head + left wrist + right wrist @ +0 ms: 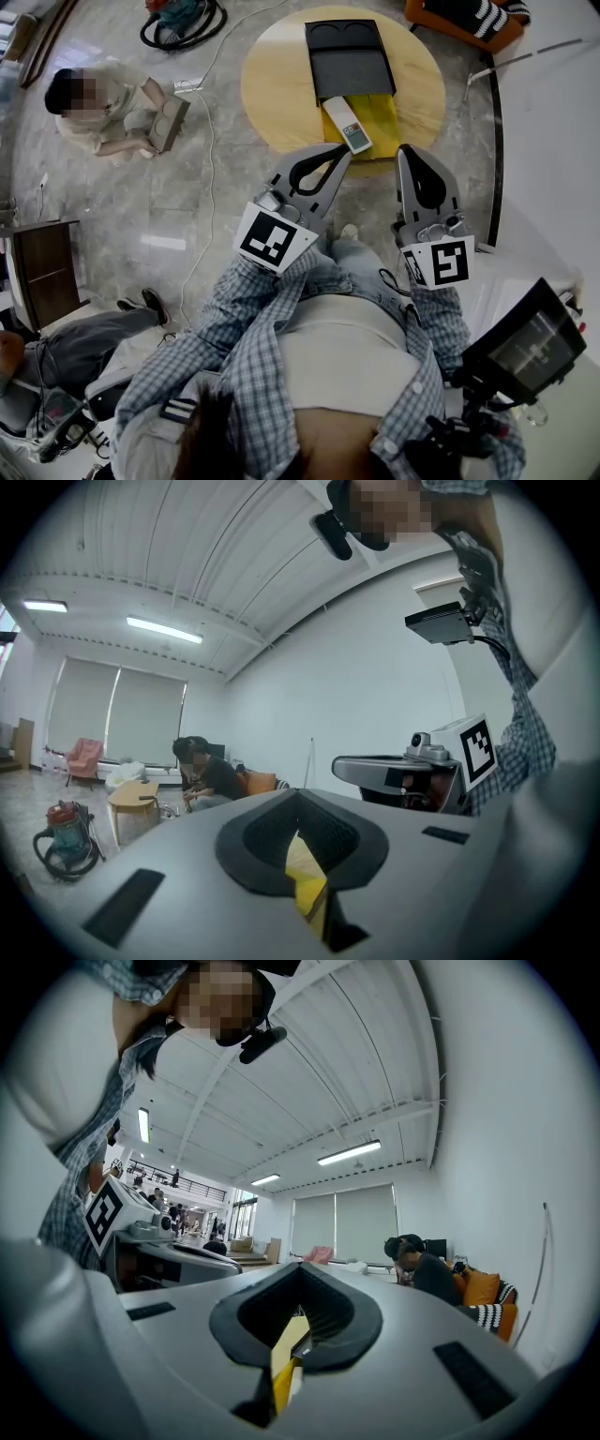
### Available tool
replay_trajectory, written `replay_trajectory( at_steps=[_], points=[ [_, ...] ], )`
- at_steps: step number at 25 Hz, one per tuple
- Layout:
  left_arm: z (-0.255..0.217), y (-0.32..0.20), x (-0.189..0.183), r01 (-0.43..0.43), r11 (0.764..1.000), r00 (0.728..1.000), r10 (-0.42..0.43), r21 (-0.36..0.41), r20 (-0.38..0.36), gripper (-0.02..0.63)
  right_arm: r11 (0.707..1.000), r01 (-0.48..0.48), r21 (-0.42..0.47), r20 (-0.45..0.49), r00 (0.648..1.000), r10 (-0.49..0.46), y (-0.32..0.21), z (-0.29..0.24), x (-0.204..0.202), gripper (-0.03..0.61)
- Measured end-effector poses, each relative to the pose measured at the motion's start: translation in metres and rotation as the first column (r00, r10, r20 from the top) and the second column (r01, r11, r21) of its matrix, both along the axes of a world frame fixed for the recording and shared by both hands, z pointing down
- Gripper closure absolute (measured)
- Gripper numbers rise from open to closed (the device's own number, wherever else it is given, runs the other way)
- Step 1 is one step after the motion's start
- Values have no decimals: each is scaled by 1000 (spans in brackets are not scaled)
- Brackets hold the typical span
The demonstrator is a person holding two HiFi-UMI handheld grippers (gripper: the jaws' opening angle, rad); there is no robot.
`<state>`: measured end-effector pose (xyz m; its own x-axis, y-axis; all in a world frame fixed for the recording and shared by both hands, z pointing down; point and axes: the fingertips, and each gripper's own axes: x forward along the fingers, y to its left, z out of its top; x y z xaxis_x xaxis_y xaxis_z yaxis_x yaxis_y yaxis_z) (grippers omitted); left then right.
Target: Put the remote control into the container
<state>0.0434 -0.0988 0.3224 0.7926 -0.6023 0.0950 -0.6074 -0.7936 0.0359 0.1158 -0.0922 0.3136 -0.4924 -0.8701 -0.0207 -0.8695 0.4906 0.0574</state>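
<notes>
The black container (349,58) is sitting on the round table (272,94), seemingly holding nothing. The remote control (347,125) is lying outside it on a yellow cloth (380,117), just beyond the left gripper (343,152); the right gripper (405,150) is hovering alongside. Both pairs of jaws are pressing together, gripping nothing. The gripper views are hiding the remote.

Open office lounge, marble floor (169,216), ceiling strip lights (164,628), orange sofa (482,1288)
</notes>
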Motion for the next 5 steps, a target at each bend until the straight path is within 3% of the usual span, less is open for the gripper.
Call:
replay_trajectory(
  at_steps=[5],
  points=[
    [0,1,-2,6,1000,1000,-6,1,-2,604,1000,2,3,-1,1000,-2,-1,-1,0,572]
  ],
)
